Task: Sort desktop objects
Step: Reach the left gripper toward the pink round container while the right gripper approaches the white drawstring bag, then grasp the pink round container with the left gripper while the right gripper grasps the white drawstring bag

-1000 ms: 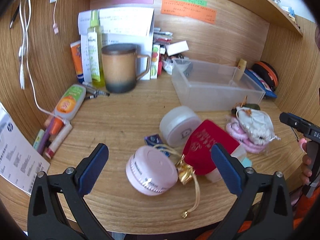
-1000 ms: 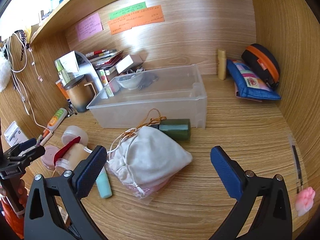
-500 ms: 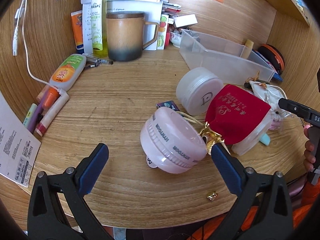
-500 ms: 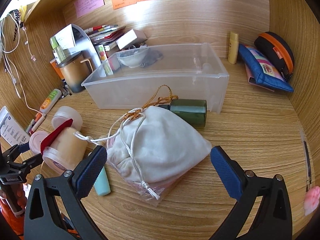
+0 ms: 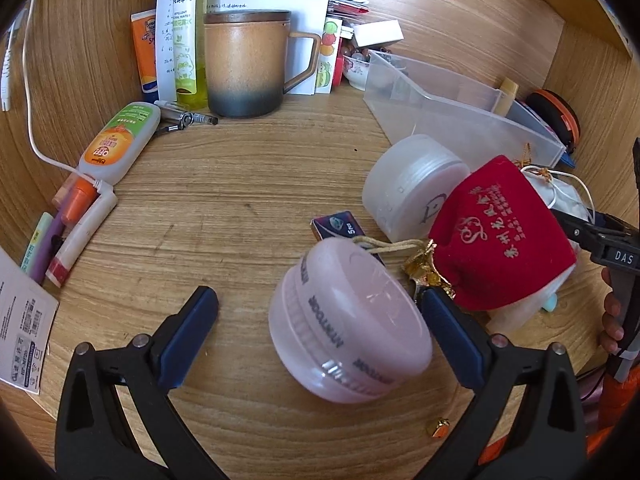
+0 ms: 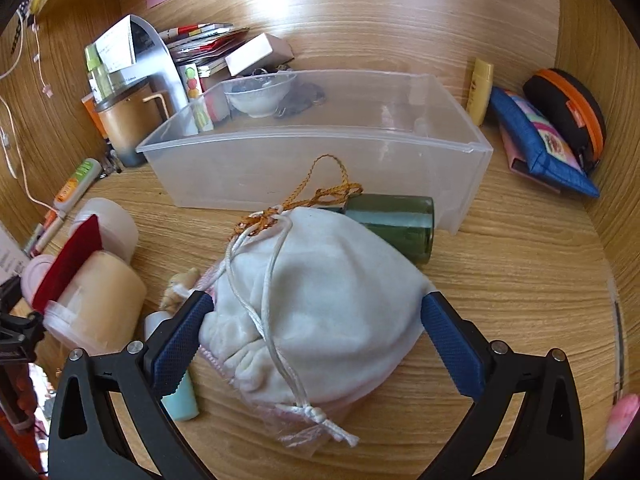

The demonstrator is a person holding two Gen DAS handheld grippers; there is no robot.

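A wood-grain bench (image 5: pixel 224 216) sits inside a wooden alcove with orange notes stuck on the back wall. The left tongs (image 5: pixel 320 336) stand apart, their blue pads on either side of a pink round jar (image 5: pixel 352 324) that lies tilted on the bench; the right pad is just beside the jar's edge, the left pad well clear of it. Just beyond the jar lie a red velvet pouch (image 5: pixel 500 236) with a gold cord, a frosted white jar (image 5: pixel 412 184) and a small dark blue packet (image 5: pixel 336 224). A brown mug (image 5: pixel 248 64) stands at the back beside a yellow-green bottle (image 5: pixel 190 36).

The right tongs (image 6: pixel 316 328) are also apart, straddling a white drawstring pouch (image 6: pixel 320 300) that rests on the bench, both pads near its sides; whether they touch it I cannot tell. Behind the pouch lies a dark green bottle (image 6: pixel 396 224) on its side, touching the front wall of a clear plastic bin (image 6: pixel 320 160). A blue pouch (image 6: pixel 536 140) lies to the right of the bin.
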